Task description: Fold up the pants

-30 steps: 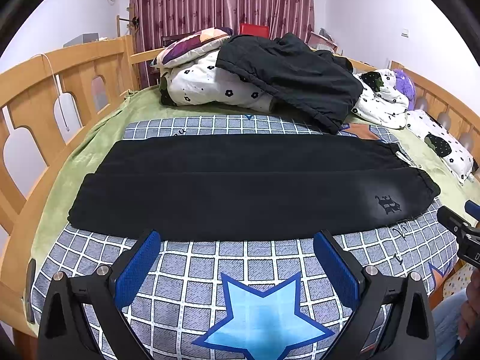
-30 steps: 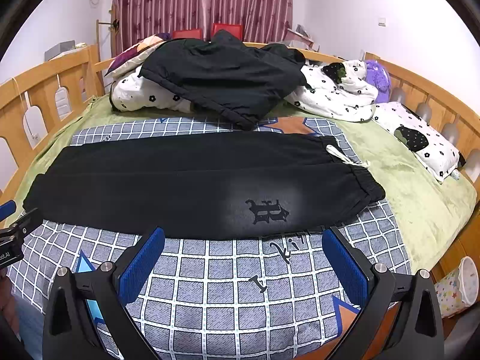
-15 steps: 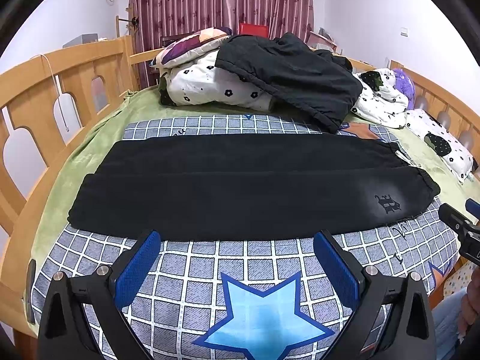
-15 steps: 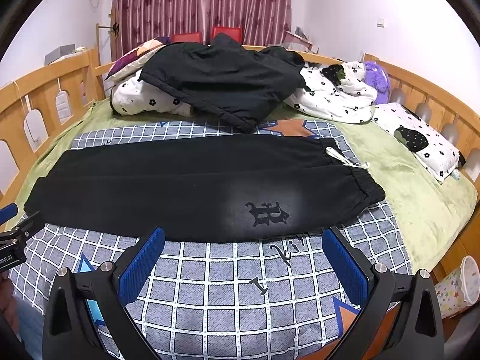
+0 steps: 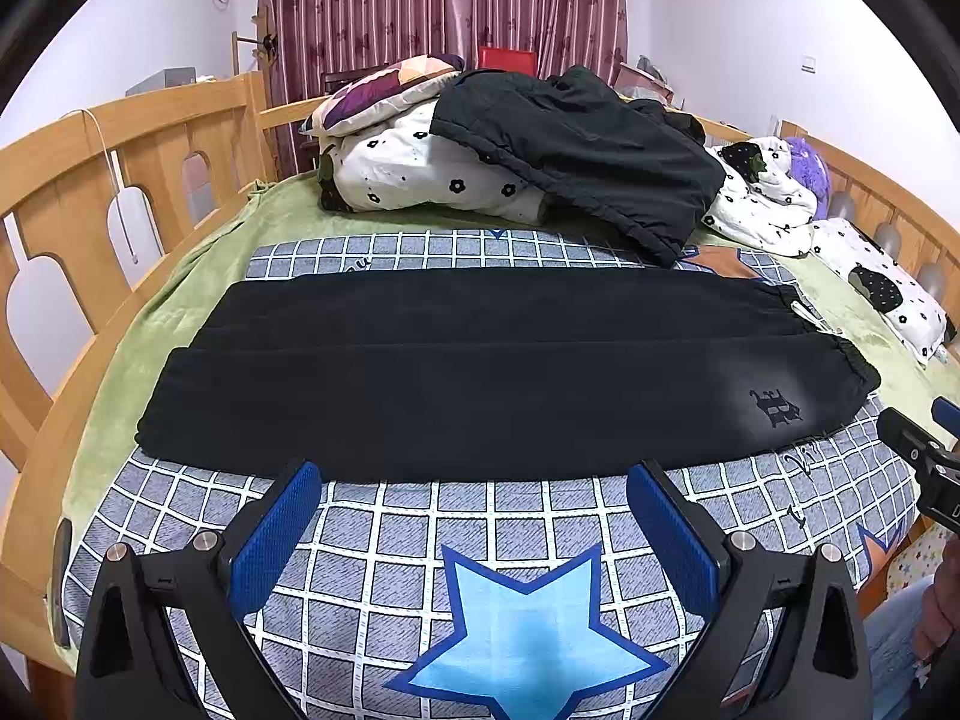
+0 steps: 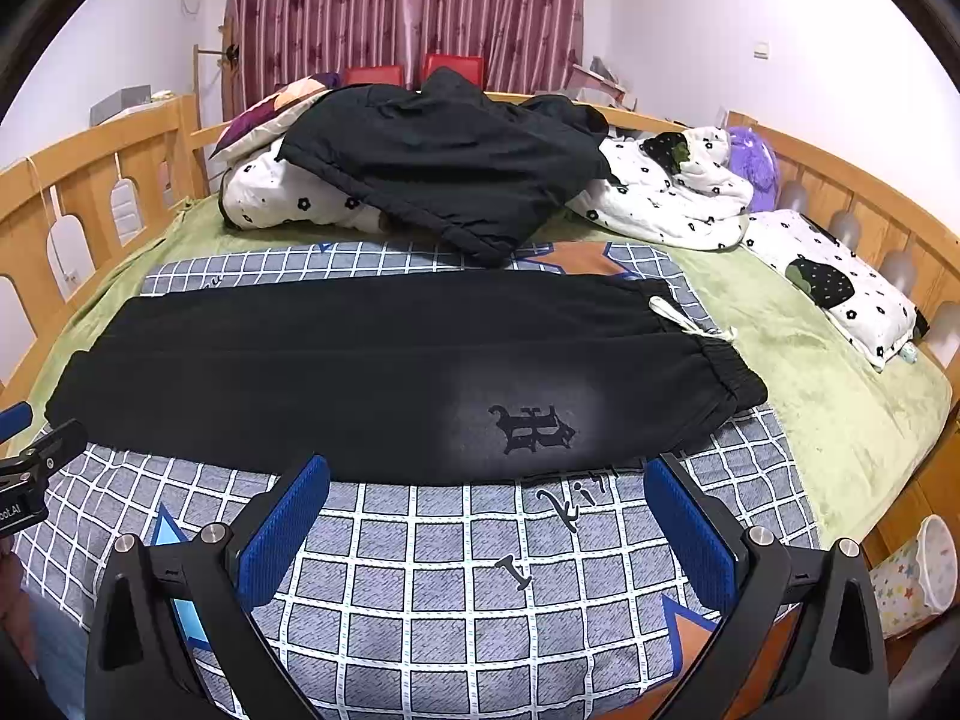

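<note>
Black pants [image 6: 360,372] bear a gothic emblem [image 6: 531,429], letters unreadable.

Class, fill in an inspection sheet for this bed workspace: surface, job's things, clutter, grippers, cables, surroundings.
Surface: checked blanket over green sheet.
Job's things: black pants flat, legs side by side, waistband to the right.
Clutter: dark jacket on floral bedding; pillow.
Grippers: left gripper and right gripper open, holding nothing, short of the pants.
Cables: white cable on the rail.
Surroundings: wooden rail, curtain, bin.

Black tool [image 5: 474,474] frames, ribbed blue pads [image 5: 273,534], silver screws [image 5: 206,539].
</note>
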Demonstrator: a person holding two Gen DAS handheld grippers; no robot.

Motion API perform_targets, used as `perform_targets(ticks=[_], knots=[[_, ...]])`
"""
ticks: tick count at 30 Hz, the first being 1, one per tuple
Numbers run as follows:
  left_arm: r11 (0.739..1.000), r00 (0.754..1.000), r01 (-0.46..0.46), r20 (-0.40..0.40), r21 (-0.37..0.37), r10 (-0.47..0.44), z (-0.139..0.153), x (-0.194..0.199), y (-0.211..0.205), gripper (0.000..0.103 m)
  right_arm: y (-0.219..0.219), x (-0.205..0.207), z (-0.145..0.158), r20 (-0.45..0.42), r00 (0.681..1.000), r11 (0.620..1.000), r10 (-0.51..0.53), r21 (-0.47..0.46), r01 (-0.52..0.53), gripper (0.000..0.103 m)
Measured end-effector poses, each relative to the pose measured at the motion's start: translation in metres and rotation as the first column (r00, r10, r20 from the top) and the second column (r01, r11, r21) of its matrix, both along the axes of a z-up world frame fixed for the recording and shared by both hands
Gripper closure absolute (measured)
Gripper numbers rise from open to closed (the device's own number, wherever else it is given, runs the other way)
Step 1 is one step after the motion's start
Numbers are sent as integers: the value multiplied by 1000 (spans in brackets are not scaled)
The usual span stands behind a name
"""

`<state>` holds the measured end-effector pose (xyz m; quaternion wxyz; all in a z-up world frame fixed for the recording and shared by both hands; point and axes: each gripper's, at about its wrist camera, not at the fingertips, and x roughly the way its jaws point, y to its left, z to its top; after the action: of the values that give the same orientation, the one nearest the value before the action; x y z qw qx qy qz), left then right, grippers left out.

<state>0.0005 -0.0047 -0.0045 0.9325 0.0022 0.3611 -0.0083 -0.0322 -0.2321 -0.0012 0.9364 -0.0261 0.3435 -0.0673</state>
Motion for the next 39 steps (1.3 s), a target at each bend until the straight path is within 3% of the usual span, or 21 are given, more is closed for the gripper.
perform_targets(ticks=[30,39], knots=[[1000,1000,3,15,-2,-3,3,-2,-1,0,0,-1,1,4,1000,1000,4,-6,-4,0],[999,998,28,58,-39,-25,29,8,14,1,-1,5,31,75,994,994,78,67,-83,1]])
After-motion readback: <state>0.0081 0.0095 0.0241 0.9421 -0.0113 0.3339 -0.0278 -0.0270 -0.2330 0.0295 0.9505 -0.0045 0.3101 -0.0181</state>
